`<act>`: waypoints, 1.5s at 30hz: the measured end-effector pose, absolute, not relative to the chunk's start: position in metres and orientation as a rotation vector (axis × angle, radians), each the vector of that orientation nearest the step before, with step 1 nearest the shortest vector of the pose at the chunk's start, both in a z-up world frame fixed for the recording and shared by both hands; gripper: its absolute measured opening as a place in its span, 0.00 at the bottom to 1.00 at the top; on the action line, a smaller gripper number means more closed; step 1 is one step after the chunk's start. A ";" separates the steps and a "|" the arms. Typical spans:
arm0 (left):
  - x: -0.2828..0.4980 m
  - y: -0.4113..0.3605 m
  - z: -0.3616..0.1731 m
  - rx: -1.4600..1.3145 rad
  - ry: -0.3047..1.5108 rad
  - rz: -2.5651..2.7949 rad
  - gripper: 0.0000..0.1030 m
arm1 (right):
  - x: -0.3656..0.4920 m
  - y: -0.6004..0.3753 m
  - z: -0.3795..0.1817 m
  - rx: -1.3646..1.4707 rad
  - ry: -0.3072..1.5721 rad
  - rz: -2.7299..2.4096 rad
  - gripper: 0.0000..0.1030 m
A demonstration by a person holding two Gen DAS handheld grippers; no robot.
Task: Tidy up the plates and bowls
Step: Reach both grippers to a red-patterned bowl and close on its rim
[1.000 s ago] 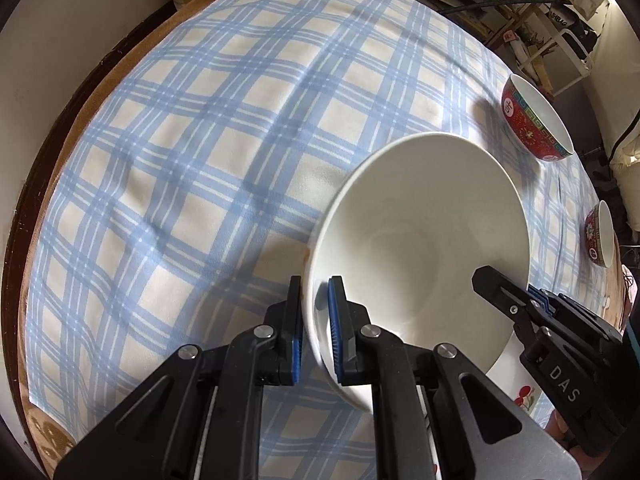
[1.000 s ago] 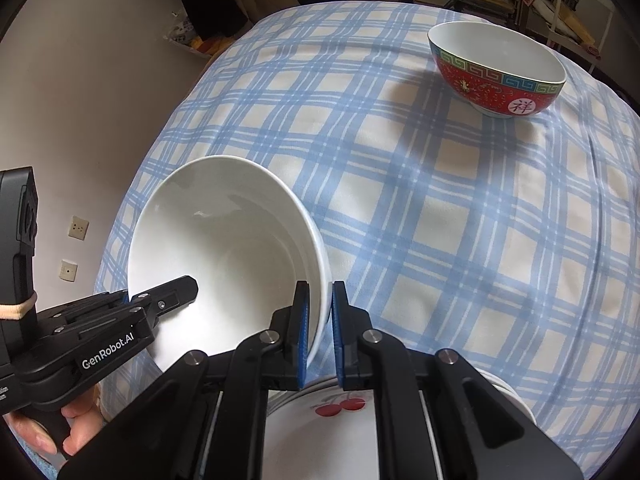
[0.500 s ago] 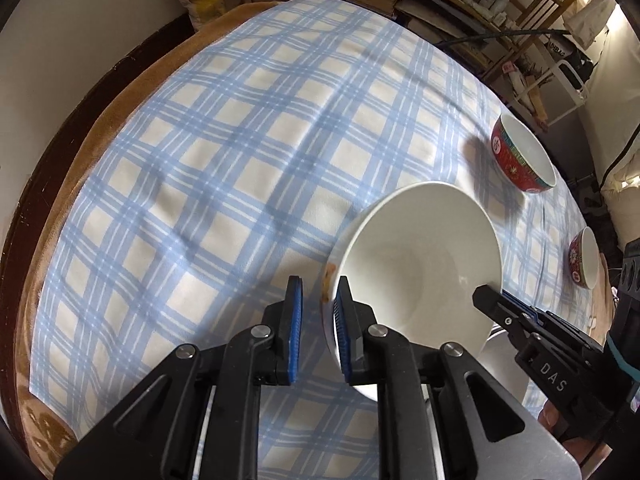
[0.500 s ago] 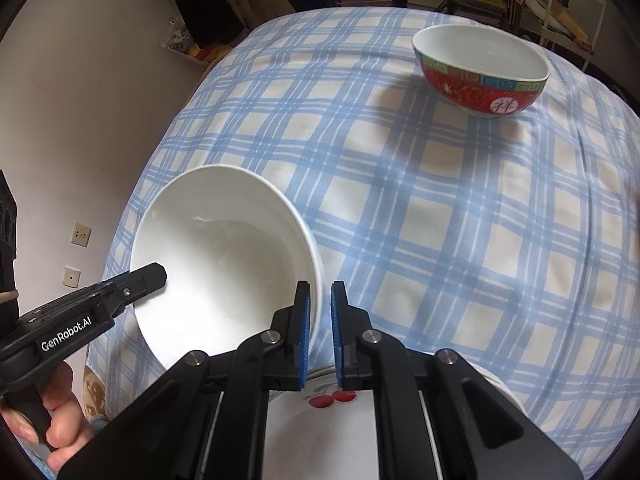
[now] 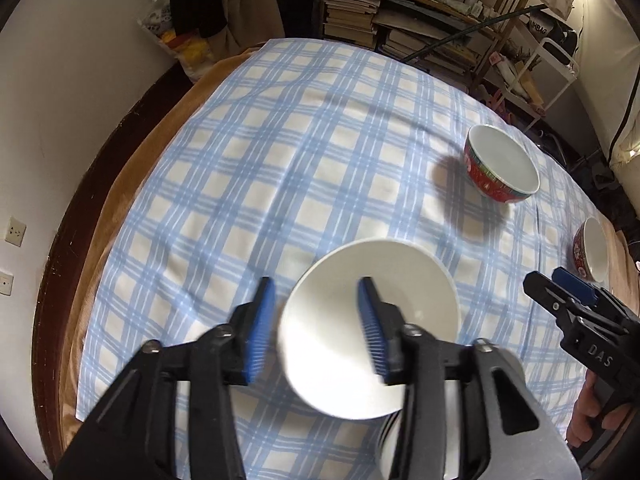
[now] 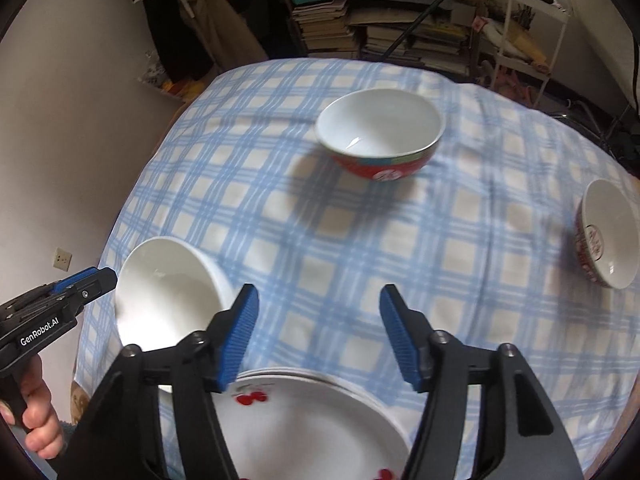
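Note:
A plain white bowl (image 5: 370,328) stands on the blue checked tablecloth (image 5: 280,168); it also shows in the right wrist view (image 6: 164,300). My left gripper (image 5: 316,328) is open above the bowl's left rim, holding nothing. My right gripper (image 6: 316,332) is open and empty to the right of the bowl, above a stack of white plates with cherry prints (image 6: 304,432). A red patterned bowl (image 6: 380,140) stands at the far middle of the table and also shows in the left wrist view (image 5: 500,164). A second red bowl (image 6: 608,232) stands at the right.
The table's brown wooden edge (image 5: 56,264) runs along the left next to a white wall. Bookshelves and stacked books (image 6: 360,24) stand beyond the far edge. A white wire rack (image 6: 532,20) is at the back right.
Both grippers have opened and let go of the white bowl's rim. Both have lifted and pulled back, so the bowl looks smaller and now rests on the cloth.

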State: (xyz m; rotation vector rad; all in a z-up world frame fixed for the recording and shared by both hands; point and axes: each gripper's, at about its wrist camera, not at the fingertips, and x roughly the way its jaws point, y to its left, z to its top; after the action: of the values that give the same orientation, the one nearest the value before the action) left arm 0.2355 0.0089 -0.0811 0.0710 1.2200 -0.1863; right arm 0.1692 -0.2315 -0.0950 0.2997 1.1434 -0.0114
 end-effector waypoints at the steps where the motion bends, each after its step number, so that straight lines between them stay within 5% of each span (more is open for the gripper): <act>1: 0.239 0.003 -0.079 0.080 1.211 -0.188 0.51 | 0.170 -0.239 -0.093 0.300 1.136 -0.020 0.77; 7: 0.273 -0.040 -0.074 0.131 1.195 -0.194 0.80 | 0.189 -0.275 -0.084 0.237 1.100 -0.081 0.90; 25: 0.351 -0.147 -0.130 0.168 1.238 -0.287 0.82 | 0.263 -0.346 -0.122 0.359 1.132 -0.147 0.91; 29: 0.357 -0.152 -0.142 0.155 1.263 -0.298 0.80 | 0.271 -0.348 -0.130 0.363 1.161 -0.120 0.83; 32: 0.359 -0.156 -0.150 0.121 1.283 -0.346 0.58 | 0.275 -0.350 -0.139 0.386 1.186 -0.103 0.67; 37: 0.351 -0.173 -0.159 0.118 1.311 -0.430 0.09 | 0.278 -0.345 -0.149 0.491 1.214 -0.003 0.26; 39: 0.345 -0.181 -0.158 0.159 1.298 -0.418 0.09 | 0.279 -0.339 -0.153 0.513 1.241 0.021 0.15; 45: 0.331 -0.179 -0.146 0.162 1.289 -0.405 0.08 | 0.266 -0.325 -0.144 0.422 1.221 -0.039 0.11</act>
State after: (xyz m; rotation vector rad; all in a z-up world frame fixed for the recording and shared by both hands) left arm 0.3313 -0.1792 -0.1464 0.1621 1.2890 -0.4050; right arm 0.2662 -0.3250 -0.1444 0.4224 1.2215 -0.0387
